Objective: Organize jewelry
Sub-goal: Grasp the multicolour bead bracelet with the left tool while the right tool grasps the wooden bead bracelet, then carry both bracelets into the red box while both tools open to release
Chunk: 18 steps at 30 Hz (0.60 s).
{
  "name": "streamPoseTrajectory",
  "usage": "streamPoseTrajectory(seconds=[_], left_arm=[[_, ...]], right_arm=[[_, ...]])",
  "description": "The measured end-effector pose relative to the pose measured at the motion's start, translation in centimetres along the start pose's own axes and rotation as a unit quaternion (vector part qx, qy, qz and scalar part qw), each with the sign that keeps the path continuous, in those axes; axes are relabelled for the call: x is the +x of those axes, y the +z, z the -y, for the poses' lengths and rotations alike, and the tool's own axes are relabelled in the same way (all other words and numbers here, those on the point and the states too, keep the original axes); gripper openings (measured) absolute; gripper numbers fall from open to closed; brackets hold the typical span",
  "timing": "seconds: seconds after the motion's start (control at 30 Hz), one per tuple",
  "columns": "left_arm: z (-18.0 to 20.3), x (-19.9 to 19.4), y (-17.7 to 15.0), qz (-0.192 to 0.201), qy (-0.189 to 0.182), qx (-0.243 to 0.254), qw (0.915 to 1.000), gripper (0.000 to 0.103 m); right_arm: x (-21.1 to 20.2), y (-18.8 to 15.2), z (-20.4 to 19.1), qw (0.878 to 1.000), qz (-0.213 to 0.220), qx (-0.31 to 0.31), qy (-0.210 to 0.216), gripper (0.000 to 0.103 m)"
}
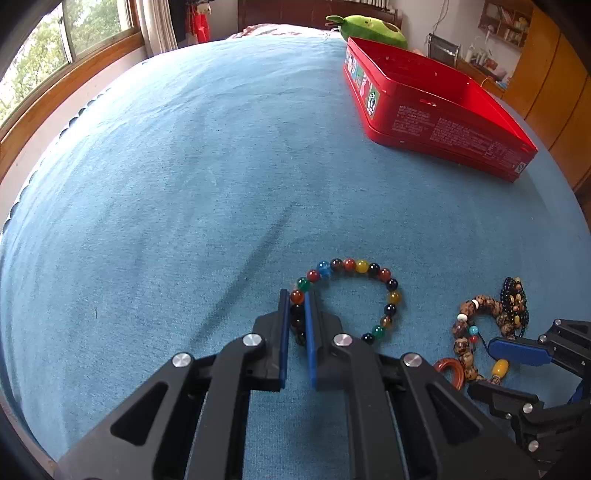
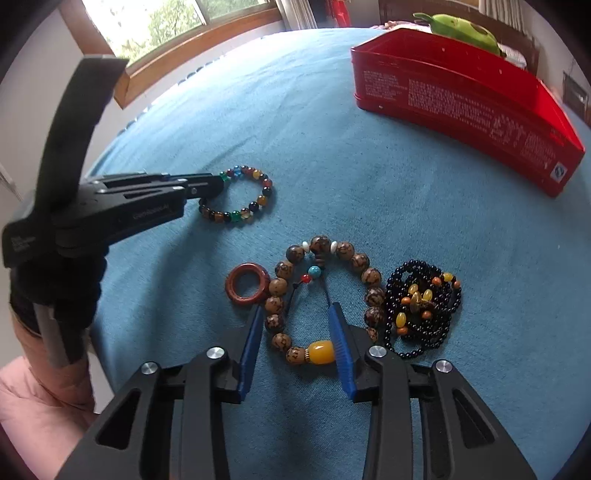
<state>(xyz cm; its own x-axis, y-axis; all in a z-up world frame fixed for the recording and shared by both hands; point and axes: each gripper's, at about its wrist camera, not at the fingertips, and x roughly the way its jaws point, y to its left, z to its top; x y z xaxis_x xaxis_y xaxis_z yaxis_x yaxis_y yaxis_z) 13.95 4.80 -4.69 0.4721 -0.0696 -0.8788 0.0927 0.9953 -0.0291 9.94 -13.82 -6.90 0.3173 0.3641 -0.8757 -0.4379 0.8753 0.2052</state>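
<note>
blue bedsheet (image 1: 184, 184) covers the bed. green plush toy (image 1: 369, 27) lies at far edge; wooden-framed window (image 1: 55, 55) at left

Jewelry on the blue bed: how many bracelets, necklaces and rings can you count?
Bracelets: 2, the colourful bead bracelet and the brown bead bracelet
Necklaces: 1, the black bead necklace, lying bunched up
Rings: 1, the reddish-brown ring
Total: 4
</note>
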Motion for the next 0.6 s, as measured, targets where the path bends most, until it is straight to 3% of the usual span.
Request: streamPoseTrajectory(seconds=[0.27,0.3,0.4,0.6], left_arm=[[-0.2,-0.1,-0.1,0.001,-0.006,0.001,1.0,0.006],[-0.2,-0.1,-0.1,0.001,-0.007,0.002,1.0,0.006],[-0.2,-0.1,-0.1,0.002,-0.008,0.003,1.0,0.007],[-0.3,0.0,-0.1,0.003,-0.012,0.004,0.9999,0.007]], right_arm=[[0.9,0.9,-1.8,0.998,0.003,-0.039,-0.051,0.033],[1.0,1.0,-2.0,0.998,0.005,-0.04,-0.053,0.03],[1.2,1.6,-1.1,0.999,0.012,-0.023,-0.048,0.011],[0.9,2.0,0.7,0.999,0.017,0.026,-0.02,0.011]])
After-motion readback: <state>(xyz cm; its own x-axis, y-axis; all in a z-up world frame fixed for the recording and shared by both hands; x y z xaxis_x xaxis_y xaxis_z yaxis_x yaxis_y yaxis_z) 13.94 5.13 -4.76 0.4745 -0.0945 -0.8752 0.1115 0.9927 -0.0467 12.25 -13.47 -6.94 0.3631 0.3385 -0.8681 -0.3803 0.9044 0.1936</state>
